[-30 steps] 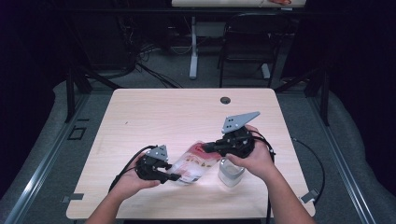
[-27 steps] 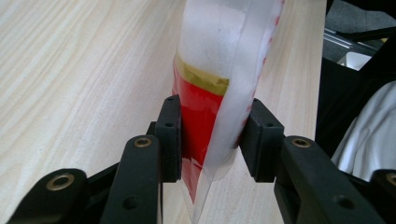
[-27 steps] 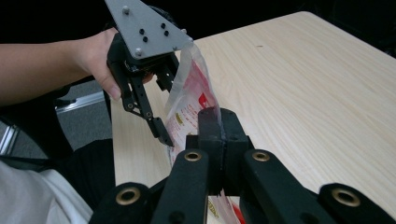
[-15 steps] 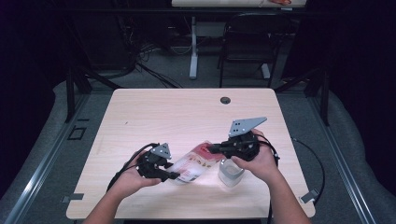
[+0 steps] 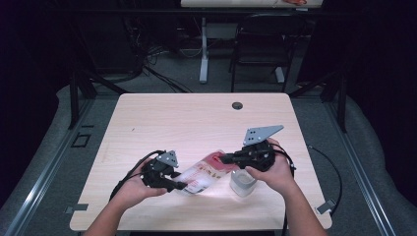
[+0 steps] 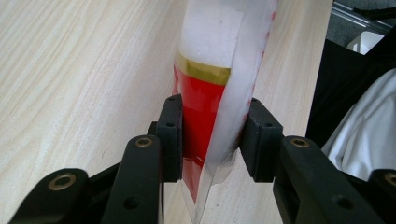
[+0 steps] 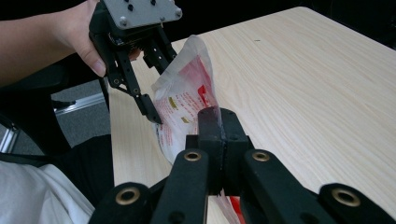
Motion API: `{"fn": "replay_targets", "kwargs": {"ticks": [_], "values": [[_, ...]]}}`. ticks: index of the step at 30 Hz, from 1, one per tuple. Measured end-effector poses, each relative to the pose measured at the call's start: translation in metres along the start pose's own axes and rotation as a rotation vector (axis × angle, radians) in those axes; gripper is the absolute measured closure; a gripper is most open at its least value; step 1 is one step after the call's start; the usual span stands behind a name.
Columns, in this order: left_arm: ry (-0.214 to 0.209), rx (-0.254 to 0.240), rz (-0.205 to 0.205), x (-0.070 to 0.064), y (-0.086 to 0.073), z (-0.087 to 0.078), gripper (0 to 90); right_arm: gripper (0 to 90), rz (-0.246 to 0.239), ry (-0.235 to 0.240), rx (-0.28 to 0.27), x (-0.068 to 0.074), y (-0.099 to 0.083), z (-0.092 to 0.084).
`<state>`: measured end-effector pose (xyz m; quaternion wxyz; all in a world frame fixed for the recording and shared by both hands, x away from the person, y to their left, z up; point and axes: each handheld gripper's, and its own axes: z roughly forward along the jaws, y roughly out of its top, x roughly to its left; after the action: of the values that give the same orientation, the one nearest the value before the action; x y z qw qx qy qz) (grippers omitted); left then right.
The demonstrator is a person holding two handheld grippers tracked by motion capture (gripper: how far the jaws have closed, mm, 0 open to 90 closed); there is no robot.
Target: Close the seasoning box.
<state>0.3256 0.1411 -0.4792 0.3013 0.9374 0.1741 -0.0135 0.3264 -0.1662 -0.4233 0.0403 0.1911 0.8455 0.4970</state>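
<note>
Red-and-white pouch (image 5: 204, 172) held above the tabletop (image 5: 196, 118) near its front edge — gripped at one end by left tool (image 6: 212, 135), pinched at the other by clenched right tool (image 7: 218, 122) — beside a white cup (image 5: 242, 183).

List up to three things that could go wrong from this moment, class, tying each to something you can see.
1. The right claw pinches just a thin edge of the red-and-white pouch; a pull could tear the film or let it slip out.
2. The left claw squeezes the pouch's filled body, so the contents might burst through a seam.
3. The small white container stands right under the right hand; a careless move could tip it.
</note>
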Motion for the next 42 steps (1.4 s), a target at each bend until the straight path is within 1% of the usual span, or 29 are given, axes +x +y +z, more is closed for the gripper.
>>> {"fn": "replay_targets", "kwargs": {"ticks": [1, 2, 3, 4, 6, 7, 8, 9, 13, 16, 23, 26, 27, 28, 37, 39, 40, 42], "values": [[-0.005, 0.001, -0.001, 0.001, 0.0, -0.001, 64.4, 90.0, 0.002, 0.0, 0.002, 0.0, 0.0, 0.0], [-0.03, -0.014, -0.009, 0.001, -0.001, 0.0, 64.5, 90.0, 0.006, 0.004, -0.001, -0.001, 0.0, 0.0], [-0.03, -0.013, -0.009, 0.001, -0.001, -0.001, 64.5, 90.0, 0.008, 0.006, 0.0, -0.001, -0.001, 0.0], [-0.024, -0.005, -0.005, 0.001, 0.0, -0.002, 64.5, 90.0, 0.011, 0.01, -0.003, -0.001, -0.001, 0.0], [-0.025, -0.001, -0.006, 0.001, 0.0, -0.003, 64.6, 90.0, 0.013, 0.011, -0.004, -0.002, -0.002, 0.0], [-0.005, 0.013, -0.004, 0.0, 0.001, -0.005, 64.6, 90.0, 0.015, 0.011, -0.004, -0.002, -0.003, 0.0], [-0.009, 0.009, -0.005, 0.0, 0.0, -0.005, 64.6, 90.0, 0.016, 0.011, -0.006, -0.002, -0.003, 0.0], [-0.023, 0.003, -0.007, 0.001, 0.0, -0.006, 64.6, 90.0, 0.016, 0.011, -0.006, -0.001, -0.003, 0.0], [-0.025, -0.001, -0.012, 0.0, 0.001, -0.01, 64.7, 90.0, 0.023, 0.013, -0.01, -0.002, -0.004, 0.0], [-0.02, 0.001, -0.008, 0.0, 0.002, -0.013, 64.9, 90.0, 0.028, 0.013, -0.01, -0.003, -0.005, 0.0], [-0.018, 0.002, -0.013, 0.001, 0.004, -0.02, 65.3, 90.0, 0.036, 0.013, -0.015, -0.004, -0.008, -0.001], [-0.012, 0.001, -0.015, 0.001, 0.005, -0.023, 65.6, 89.9, 0.041, 0.004, -0.003, -0.004, -0.009, 0.0], [-0.003, 0.005, -0.013, 0.001, 0.006, -0.025, 65.7, 89.8, 0.041, -0.002, 0.002, -0.005, -0.01, 0.0], [-0.004, 0.007, -0.01, 0.002, 0.006, -0.025, 65.8, 89.8, 0.043, -0.004, 0.008, -0.006, -0.011, 0.0], [-0.006, -0.011, -0.019, 0.002, 0.011, -0.032, 66.7, 89.7, 0.049, -0.009, 0.014, -0.008, -0.013, -0.002], [-0.002, -0.006, -0.012, 0.003, 0.012, -0.034, 67.0, 89.6, 0.05, -0.014, 0.017, -0.008, -0.013, -0.002], [-0.001, -0.014, -0.019, 0.003, 0.012, -0.034, 67.2, 89.6, 0.052, -0.012, 0.017, -0.008, -0.014, -0.002], [-0.003, -0.013, -0.018, 0.003, 0.014, -0.035, 67.5, 89.6, 0.056, -0.009, 0.017, -0.009, -0.015, -0.002]]}}
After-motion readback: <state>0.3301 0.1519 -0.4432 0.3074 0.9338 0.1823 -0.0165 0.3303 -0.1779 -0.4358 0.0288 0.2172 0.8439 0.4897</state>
